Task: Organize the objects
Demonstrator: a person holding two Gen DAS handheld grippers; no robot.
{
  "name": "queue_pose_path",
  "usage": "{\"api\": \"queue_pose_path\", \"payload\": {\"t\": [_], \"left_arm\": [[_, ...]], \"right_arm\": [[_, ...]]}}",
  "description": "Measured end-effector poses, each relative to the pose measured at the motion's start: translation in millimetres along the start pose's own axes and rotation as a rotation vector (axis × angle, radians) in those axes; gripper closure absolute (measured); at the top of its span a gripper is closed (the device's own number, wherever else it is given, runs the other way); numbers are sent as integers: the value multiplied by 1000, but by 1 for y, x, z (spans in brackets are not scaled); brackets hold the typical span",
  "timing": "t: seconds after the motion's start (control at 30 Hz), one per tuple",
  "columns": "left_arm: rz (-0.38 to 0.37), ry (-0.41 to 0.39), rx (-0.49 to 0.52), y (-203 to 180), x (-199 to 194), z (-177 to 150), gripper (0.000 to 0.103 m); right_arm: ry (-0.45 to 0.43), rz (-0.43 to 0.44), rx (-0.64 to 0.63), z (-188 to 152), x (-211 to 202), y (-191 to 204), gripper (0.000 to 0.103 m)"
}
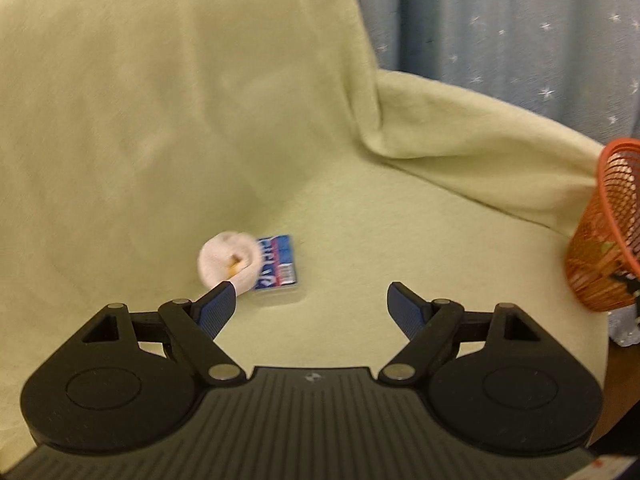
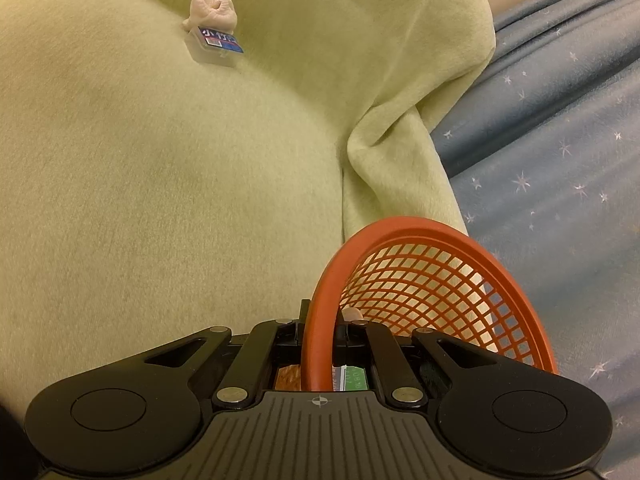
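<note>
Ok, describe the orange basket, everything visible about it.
The orange basket looks like plastic: a smooth solid rim over an open lattice wall. It sits at the edge of the yellow-green cloth, tipped so its mouth faces the left side of the right wrist view. The right gripper is shut on its near rim. Some items lie inside, among them something green; what they are cannot be told.

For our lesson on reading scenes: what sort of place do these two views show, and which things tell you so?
Probably a home, likely a bed or sofa: a soft pale green blanket covers the surface, blue star-patterned fabric lies beside it, and household bits, a rolled white sock and an orange mesh basket, sit around.
</note>
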State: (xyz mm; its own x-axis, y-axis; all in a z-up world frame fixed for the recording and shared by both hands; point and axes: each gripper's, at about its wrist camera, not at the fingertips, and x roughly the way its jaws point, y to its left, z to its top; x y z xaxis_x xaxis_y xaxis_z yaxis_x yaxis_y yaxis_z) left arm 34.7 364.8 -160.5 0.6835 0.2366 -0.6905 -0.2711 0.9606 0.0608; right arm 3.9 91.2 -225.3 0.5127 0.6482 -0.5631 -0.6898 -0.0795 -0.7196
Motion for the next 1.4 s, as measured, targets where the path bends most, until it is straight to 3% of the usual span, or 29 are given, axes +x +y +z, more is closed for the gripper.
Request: {"api": "queue_pose_path", "payload": {"t": [0.37, 0.6, 1.0, 1.23, 1.4], "left_arm": [[76, 17, -28, 33, 40, 0, 25], [108, 49, -39, 46, 83, 0, 33], [156, 98, -1, 56, 134, -3, 58], [148, 100, -5, 60, 126, -6, 79], [103, 104, -2, 53, 97, -22, 80]], "right_arm": [[1, 1, -5, 0, 1, 0, 101], [0, 3, -12, -1, 0, 3, 101], [-6, 7, -11, 1, 1, 2, 101], [-6, 8, -10, 3, 2, 2, 101], [-5, 8, -11, 4, 2, 2, 101]]}}
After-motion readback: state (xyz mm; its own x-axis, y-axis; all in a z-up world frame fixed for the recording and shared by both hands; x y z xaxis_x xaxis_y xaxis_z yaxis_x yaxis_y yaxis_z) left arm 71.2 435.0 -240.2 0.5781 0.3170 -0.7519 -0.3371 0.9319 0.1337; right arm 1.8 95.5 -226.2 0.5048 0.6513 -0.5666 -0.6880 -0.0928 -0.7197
